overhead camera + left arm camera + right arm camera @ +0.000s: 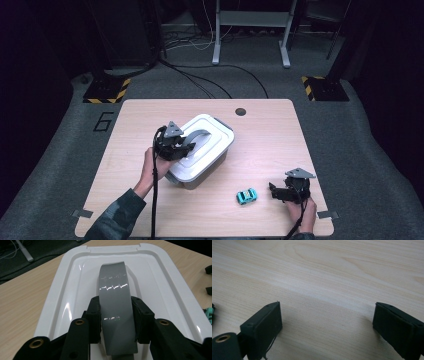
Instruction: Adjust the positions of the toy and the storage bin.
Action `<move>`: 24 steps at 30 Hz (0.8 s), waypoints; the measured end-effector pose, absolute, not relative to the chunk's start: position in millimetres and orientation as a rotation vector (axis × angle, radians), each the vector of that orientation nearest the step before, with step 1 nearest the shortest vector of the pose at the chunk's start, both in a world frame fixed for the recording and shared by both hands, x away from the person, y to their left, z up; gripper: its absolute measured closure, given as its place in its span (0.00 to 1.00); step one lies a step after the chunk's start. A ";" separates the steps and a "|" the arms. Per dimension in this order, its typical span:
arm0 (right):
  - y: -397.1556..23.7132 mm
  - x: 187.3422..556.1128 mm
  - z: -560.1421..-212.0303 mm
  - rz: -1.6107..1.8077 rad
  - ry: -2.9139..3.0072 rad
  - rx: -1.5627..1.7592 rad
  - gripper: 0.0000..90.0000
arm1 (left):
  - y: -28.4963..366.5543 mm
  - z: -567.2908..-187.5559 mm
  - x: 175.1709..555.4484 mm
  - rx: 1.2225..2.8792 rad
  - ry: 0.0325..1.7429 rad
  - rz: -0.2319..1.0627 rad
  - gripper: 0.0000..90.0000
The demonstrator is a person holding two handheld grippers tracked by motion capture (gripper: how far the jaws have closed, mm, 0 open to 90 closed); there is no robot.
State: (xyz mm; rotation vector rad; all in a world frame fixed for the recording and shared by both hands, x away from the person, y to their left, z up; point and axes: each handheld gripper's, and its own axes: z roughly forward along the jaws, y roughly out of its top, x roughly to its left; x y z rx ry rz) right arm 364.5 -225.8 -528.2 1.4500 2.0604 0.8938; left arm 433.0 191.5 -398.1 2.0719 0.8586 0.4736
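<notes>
A white lidded storage box (212,145) stands near the middle of the wooden table (265,130), turned at an angle. Its lid (155,277) carries a grey arched handle (116,305). My left gripper (116,320) is shut on that handle, one black pad pressing each side of it; in the high view it (175,145) sits over the box's near-left end. My right gripper (327,322) rests low over bare wood at the front right, jaws wide apart with nothing between them; from above it (280,191) points left toward a small teal toy car (246,196).
A round cable hole (240,111) is in the table's far edge. Beyond the table lie grey carpet, loose cables (200,80), a metal frame's legs (250,30) and two hazard-striped base plates (106,90). Bare wood lies right of the box.
</notes>
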 end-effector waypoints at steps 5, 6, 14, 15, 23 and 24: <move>-225.8 364.5 -528.2 0.894 2.060 1.450 0.09 | 197.0 -398.8 426.7 2.068 0.837 0.455 0.71; -225.9 364.5 -528.2 0.894 2.060 1.450 0.09 | 197.9 -399.0 425.3 2.069 0.834 0.451 0.71; -225.9 364.4 -528.2 0.894 2.059 1.451 0.09 | 206.7 -400.2 417.9 2.056 0.810 0.408 0.72; -225.9 364.5 -528.2 0.894 2.059 1.451 0.09 | 207.5 -400.5 417.1 2.051 0.810 0.403 0.72; -226.0 364.5 -528.2 0.894 2.059 1.451 0.09 | 210.2 -400.6 410.5 2.042 0.817 0.377 0.72; -226.0 364.5 -528.2 0.894 2.059 1.451 0.09 | 210.3 -400.5 409.9 2.043 0.818 0.378 0.72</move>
